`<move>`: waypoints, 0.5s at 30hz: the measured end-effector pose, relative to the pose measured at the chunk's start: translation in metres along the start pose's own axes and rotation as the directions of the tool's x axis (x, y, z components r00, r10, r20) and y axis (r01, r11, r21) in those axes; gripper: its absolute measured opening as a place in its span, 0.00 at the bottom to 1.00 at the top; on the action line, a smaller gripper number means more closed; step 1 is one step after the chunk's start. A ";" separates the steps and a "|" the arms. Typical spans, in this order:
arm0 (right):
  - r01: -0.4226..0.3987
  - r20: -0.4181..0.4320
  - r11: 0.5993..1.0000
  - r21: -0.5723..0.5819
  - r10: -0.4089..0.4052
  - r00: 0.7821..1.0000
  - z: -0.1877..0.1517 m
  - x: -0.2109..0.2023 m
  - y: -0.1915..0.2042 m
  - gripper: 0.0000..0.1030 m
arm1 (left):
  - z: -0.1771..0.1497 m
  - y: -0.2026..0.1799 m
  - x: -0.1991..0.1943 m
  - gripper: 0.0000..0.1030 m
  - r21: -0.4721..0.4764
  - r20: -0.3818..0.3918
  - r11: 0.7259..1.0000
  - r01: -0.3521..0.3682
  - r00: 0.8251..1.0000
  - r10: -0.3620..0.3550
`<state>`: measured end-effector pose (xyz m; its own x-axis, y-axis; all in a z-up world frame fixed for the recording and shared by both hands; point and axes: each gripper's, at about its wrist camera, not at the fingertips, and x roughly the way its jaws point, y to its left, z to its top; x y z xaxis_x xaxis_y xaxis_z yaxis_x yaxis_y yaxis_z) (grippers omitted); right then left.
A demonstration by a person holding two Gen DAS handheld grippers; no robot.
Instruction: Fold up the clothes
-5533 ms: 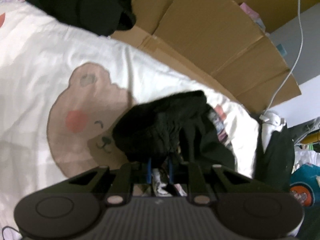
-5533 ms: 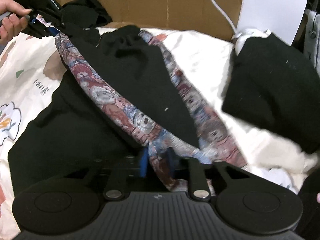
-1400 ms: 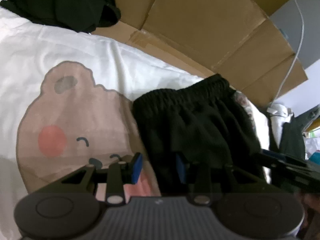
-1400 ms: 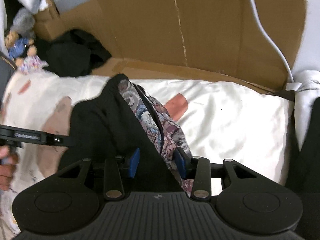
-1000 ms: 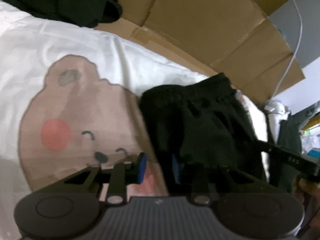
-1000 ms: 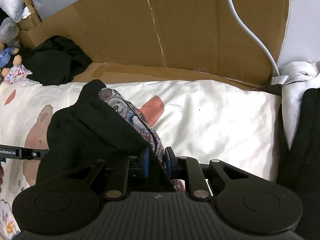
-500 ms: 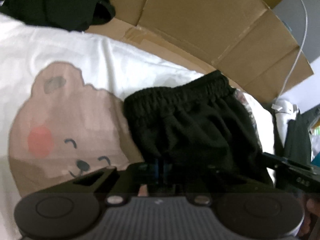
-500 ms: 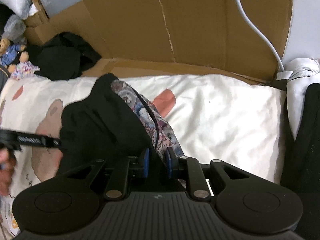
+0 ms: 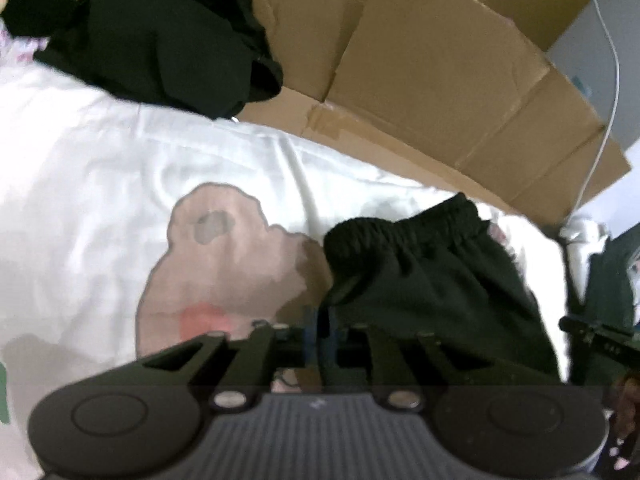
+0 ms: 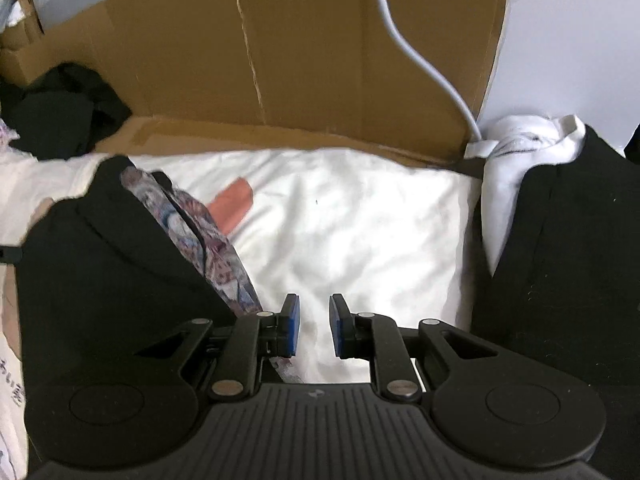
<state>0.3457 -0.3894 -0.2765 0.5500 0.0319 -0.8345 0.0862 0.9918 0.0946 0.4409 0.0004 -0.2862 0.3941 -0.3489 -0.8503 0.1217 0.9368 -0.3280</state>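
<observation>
The black shorts point(image 9: 432, 288) lie folded on the white bedsheet point(image 9: 100, 200), waistband towards the cardboard. In the right wrist view the shorts point(image 10: 100, 260) show a patterned inner layer point(image 10: 208, 240) along their right edge. My left gripper point(image 9: 319, 332) is at the shorts' left edge. Its jaws are opening, with a narrow gap and the dark cloth edge between the pads; blur hides the contact. My right gripper point(image 10: 313, 330) stands open just right of the shorts, with only white sheet between its fingers. From the left wrist view the right gripper point(image 9: 592, 336) shows at the far right.
A bear print point(image 9: 224, 264) marks the sheet left of the shorts. Flattened cardboard point(image 10: 320, 60) stands along the back, with a white cable point(image 10: 420, 60) hanging over it. A black clothes heap point(image 9: 160, 36) sits back left. Another black garment point(image 10: 560, 260) and white cloth point(image 10: 516, 148) lie at the right.
The patterned edge has left my right gripper's pads, which are now over bare sheet. My left gripper, shut on the shorts' edge half a second ago, has risen and shows a small gap.
</observation>
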 end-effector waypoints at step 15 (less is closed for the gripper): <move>-0.127 -0.013 0.985 -0.119 0.127 0.992 0.039 0.057 0.066 0.35 | -0.030 -0.002 0.036 0.15 -0.032 -0.038 0.999 0.038 0.999 -0.039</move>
<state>0.4153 -0.3267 -0.2964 0.5457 0.1590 -0.8228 -0.0842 0.9873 0.1349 0.4277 -0.0142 -0.3282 0.3545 -0.3863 -0.8515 0.1078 0.9215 -0.3732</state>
